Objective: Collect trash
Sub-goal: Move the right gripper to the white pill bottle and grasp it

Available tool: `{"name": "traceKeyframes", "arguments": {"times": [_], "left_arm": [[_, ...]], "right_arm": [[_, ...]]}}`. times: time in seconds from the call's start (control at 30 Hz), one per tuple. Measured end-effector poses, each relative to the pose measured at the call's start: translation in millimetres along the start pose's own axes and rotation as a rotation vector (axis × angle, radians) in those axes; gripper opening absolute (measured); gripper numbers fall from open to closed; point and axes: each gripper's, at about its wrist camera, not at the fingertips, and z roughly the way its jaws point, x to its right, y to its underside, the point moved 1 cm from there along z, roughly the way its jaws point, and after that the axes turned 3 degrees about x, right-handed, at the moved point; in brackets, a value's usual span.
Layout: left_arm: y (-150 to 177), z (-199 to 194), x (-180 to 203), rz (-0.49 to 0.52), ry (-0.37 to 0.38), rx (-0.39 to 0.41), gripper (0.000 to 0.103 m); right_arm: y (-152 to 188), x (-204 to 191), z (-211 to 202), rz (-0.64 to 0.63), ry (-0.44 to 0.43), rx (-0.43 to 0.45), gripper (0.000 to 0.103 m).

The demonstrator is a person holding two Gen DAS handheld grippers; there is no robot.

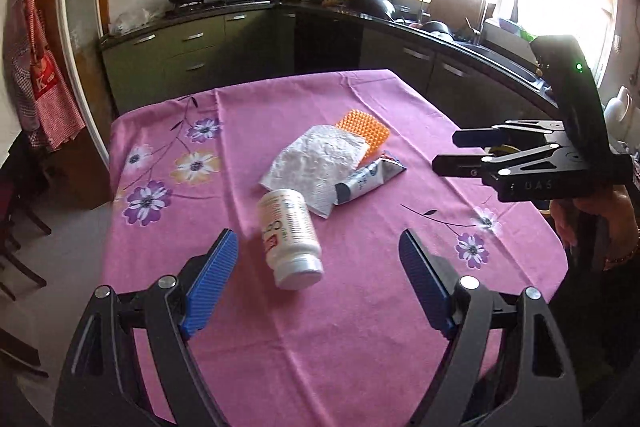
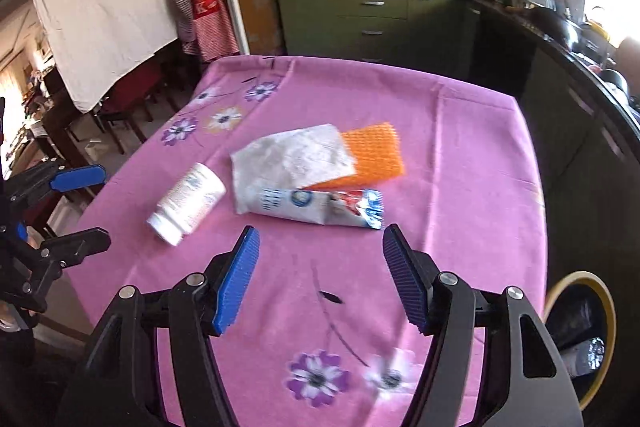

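Note:
On the pink flowered tablecloth [image 1: 248, 327] [image 2: 460, 147] lie a white pill bottle [image 1: 290, 237] [image 2: 188, 201] on its side, a crumpled white tissue [image 1: 314, 161] [image 2: 292, 155], an orange bristled pad [image 1: 364, 131] [image 2: 374, 155] partly under the tissue, and a squashed white and blue carton [image 1: 370, 181] [image 2: 320, 207]. My left gripper [image 1: 318, 239] [image 2: 90, 205] is open and empty, just short of the bottle. My right gripper [image 2: 320, 233] [image 1: 444, 149] is open and empty, just short of the carton.
A dark bin with a yellow rim [image 2: 584, 331], holding a bottle, stands on the floor right of the table. Green kitchen cabinets [image 1: 192, 55] and a cluttered counter [image 1: 404, 11] run behind. Chairs [image 2: 132, 107] stand to the left.

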Motion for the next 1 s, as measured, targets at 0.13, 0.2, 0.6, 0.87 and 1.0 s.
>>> {"name": "traceKeyframes", "arguments": {"times": [0.13,0.2,0.6,0.87,1.0], "left_arm": [[-0.6,-29.0,-32.4,-0.055,-0.093,0.046,0.082],[-0.1,-42.9,-52.7,-0.092,-0.141,0.075,0.083],[10.1,-65.0,-94.0,-0.132,-0.185,0.119,0.084],[19.9,-59.0,-105.3,-0.195,-0.193,0.100,0.084],[18.5,-57.1,-105.5,-0.204,-0.205,0.088,0.084]], "right_arm": [[-10.7,-49.0,25.0,0.032,-0.095,-0.043,0.065],[-12.2,-70.3,37.2,0.034,-0.121,-0.053,0.065],[-14.0,-150.7,71.9,-0.360,-0.240,-0.060,0.088],[-26.8,-131.4,93.6,-0.664,-0.386,-0.251,0.094],[-25.8,-134.0,114.3,-0.738,-0.403,-0.294,0.094]]}}
